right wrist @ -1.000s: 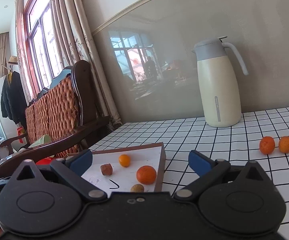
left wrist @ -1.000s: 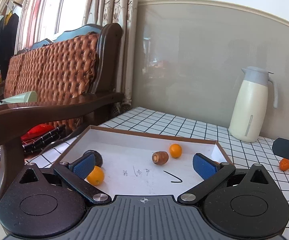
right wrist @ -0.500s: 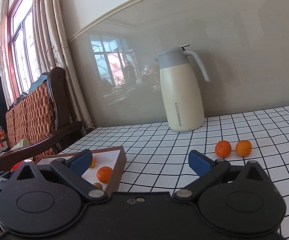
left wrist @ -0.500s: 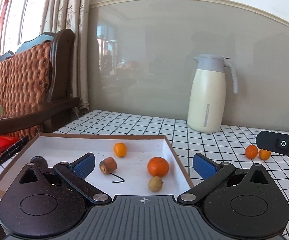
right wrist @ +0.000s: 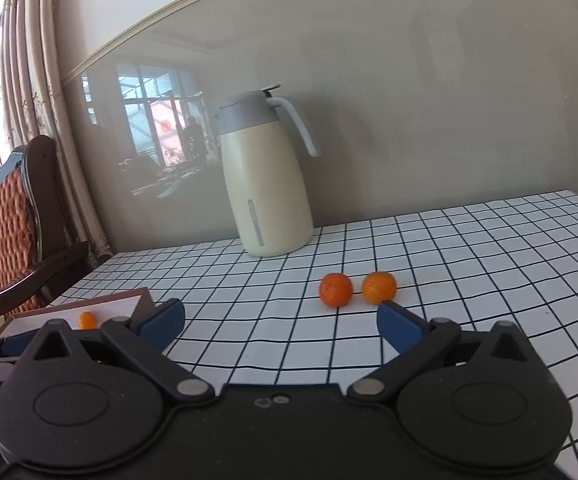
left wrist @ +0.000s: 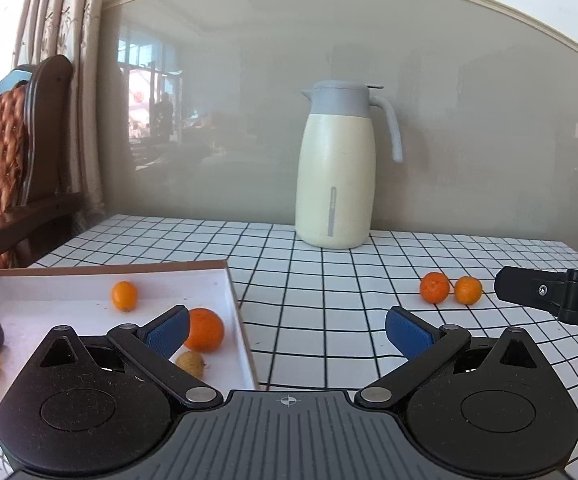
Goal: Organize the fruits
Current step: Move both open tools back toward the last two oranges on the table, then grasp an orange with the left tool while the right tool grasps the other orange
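Judging from how things lie, the sorting is partly done: the shallow brown-rimmed white cardboard tray (left wrist: 231, 280) already holds a large round orange (left wrist: 205, 329), small oval kumquats (left wrist: 124, 295), a yellowish fruit and a dark one. Two small round orange tangerines (right wrist: 335, 289) remain side by side on the black-gridded white tablecloth (right wrist: 469, 264), well apart from it. Both the left gripper (left wrist: 287, 330) and the right gripper (right wrist: 280, 322) are spread wide and empty, the right nearer the pair.
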Motion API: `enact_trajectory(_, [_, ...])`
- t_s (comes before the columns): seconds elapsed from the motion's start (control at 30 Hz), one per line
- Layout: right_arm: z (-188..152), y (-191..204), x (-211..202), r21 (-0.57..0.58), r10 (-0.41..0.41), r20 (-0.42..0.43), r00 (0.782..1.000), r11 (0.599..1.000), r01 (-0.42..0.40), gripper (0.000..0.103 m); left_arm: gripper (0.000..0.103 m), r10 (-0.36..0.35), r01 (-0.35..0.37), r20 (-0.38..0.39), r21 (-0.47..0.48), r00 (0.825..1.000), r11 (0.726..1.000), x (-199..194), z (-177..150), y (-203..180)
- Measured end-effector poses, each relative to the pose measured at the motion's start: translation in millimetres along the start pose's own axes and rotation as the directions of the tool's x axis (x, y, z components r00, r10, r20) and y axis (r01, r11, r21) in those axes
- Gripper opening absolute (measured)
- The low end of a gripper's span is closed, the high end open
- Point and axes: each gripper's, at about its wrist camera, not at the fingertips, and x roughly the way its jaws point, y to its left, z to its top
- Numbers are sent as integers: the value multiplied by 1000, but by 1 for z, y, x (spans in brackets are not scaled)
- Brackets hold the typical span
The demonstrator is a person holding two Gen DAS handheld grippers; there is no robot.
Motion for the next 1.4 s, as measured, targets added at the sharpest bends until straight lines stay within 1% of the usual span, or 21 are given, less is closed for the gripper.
enact_trajectory(0.13, [1, -19, -1, 27, -56, 5, 998, 998, 56, 97, 103, -32, 33, -8, 21, 999, 999, 10, 0, -22])
enact_trajectory(0.4, [-1, -47, 1, 56, -112, -16, 994, 992, 112, 97, 103, -85, 86, -33, 52, 996, 995, 27, -1, -54])
enact_trajectory(0.5, [-2, -54, 5, 59, -126, -26, 992, 990, 128, 95, 103, -95, 97, -37, 61, 995, 993, 34, 0, -63])
enact_trajectory(0.57, [-2, -59, 7, 61, -132, -33, 991, 989, 134, 92, 103, -97, 99, -36, 70, 995, 993, 38, 1, -67])
enact_trajectory(0.7, [-3, -64, 14, 60, -134, -47, 990, 989, 136, 81, 103, -94, 97, -39, 80, 995, 992, 49, 2, -74])
enact_trajectory(0.8, [-3, -66, 20, 66, -128, -57, 990, 989, 131, 79, 103, -93, 96, -46, 81, 995, 992, 55, 3, -76])
enact_trajectory(0.9, [-1, -66, 27, 60, -122, -69, 990, 990, 126, 71, 102, -104, 108, -59, 78, 993, 991, 63, 4, -79])
enact_trajectory(0.93, [0, -66, 31, 63, -118, -75, 990, 990, 123, 66, 97, -106, 112, -63, 82, 992, 990, 66, 4, -80])
enact_trajectory(0.97, [1, -66, 35, 62, -117, -82, 990, 990, 123, 66, 92, -111, 116, -71, 83, 991, 990, 69, 5, -81])
enact_trajectory(1.03, [4, -67, 41, 65, -117, -95, 989, 990, 124, 66, 90, -132, 138, -94, 68, 987, 988, 80, 6, -84])
enact_trajectory(1.17, [11, -71, 50, 73, -121, -101, 987, 989, 129, 65, 75, -153, 166, -130, 94, 980, 982, 103, 10, -100])
enact_trajectory(1.3, [16, -80, 54, 96, -129, -98, 987, 986, 138, 65, 74, -171, 190, -164, 105, 971, 976, 129, 13, -120])
enact_trajectory(1.4, [17, -88, 55, 118, -130, -98, 987, 983, 141, 65, 74, -186, 206, -166, 113, 968, 972, 142, 15, -134])
